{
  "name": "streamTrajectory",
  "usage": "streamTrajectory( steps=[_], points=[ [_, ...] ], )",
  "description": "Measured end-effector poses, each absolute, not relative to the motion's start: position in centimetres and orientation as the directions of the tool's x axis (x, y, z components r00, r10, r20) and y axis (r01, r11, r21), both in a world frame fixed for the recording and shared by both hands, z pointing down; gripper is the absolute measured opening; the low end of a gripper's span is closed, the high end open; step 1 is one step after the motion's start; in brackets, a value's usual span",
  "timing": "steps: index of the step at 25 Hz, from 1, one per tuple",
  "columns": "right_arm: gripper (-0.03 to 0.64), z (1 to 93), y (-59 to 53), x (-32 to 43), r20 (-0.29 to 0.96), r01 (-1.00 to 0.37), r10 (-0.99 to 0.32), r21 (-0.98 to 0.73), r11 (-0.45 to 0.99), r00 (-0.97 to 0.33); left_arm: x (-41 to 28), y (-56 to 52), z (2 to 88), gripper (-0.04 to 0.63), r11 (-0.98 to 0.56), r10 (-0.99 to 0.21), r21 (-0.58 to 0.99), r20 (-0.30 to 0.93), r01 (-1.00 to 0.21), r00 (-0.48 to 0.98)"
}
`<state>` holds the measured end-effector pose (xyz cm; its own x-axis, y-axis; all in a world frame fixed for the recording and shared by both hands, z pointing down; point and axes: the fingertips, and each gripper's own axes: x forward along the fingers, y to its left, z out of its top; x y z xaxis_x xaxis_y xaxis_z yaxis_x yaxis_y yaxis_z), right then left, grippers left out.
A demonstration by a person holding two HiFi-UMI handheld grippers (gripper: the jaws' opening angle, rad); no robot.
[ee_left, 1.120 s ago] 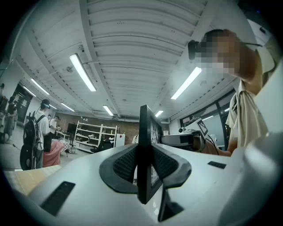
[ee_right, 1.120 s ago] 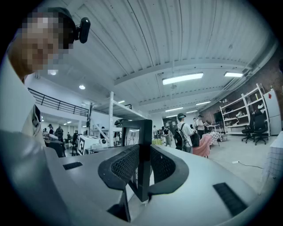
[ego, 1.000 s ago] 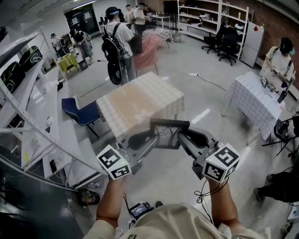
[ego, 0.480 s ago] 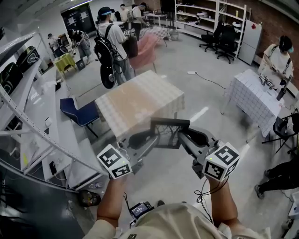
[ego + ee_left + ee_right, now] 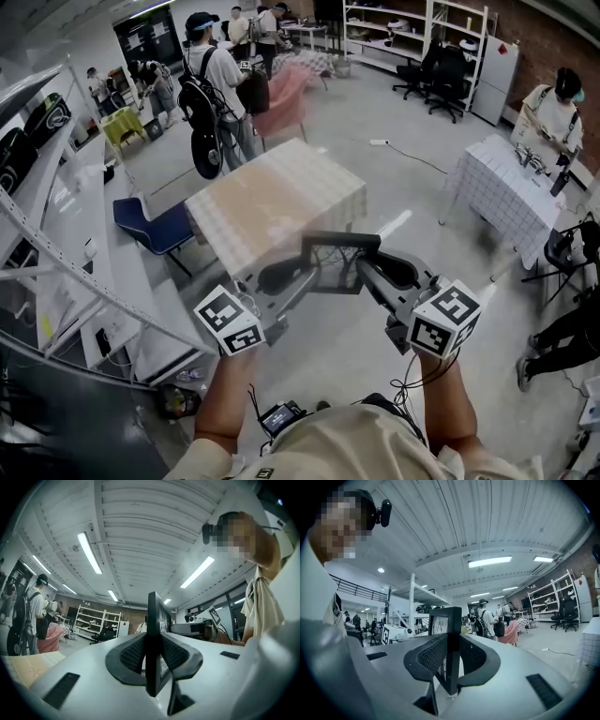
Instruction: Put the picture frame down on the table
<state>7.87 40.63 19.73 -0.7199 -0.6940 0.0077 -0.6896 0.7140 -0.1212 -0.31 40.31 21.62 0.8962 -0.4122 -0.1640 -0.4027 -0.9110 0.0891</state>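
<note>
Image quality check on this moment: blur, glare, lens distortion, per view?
Head view: strong fisheye curves the room's edges, and the checkered table looks soft. Left gripper view: black vignette corners; ceiling light strips are bright, without flare; the picture frame is a dark, sharp silhouette. Right gripper view: same vignette and curvature, even lighting.

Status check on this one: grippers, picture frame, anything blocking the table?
Left gripper shut on picture frame left edge, right gripper shut on its right edge. Frame upright in the air, short of the table. Nothing seen between frame and table.
</note>
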Motion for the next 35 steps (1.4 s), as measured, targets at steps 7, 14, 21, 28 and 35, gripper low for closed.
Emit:
streamTrajectory(
  steps=[7, 14, 21, 28, 35],
  points=[
    [0.078, 19.7, 39.0, 8.7, 0.012, -0.692, -0.696, -0.118, 0.712, -0.718, 0.5, 38.6, 21.7, 0.089, -0.915, -0.403, 0.101, -0.159, -0.392, 0.901],
    [0.078, 20.2, 35.1, 10.6, -0.004, -0.665, -0.673, -0.143, 0.733, -0.740, 2.4, 35.0, 22.0, 0.089, -0.901, -0.432, 0.104, -0.139, -0.420, 0.891],
    [0.078, 20.4, 29.5, 13.8, -0.013, -0.634, -0.643, -0.154, 0.758, -0.766, 5.6, 29.6, 22.2, 0.089, -0.883, -0.468, 0.117, -0.126, -0.455, 0.875],
    [0.078, 20.3, 24.0, 16.7, -0.015, -0.608, -0.617, -0.161, 0.778, -0.786, 8.4, 24.4, 22.1, 0.089, -0.867, -0.496, 0.123, -0.121, -0.483, 0.860],
    [0.078, 20.2, 19.9, 19.9, -0.018, -0.584, -0.594, -0.162, 0.796, -0.805, 11.7, 20.6, 22.0, 0.089, -0.851, -0.522, 0.125, -0.114, -0.510, 0.845]
  ],
)
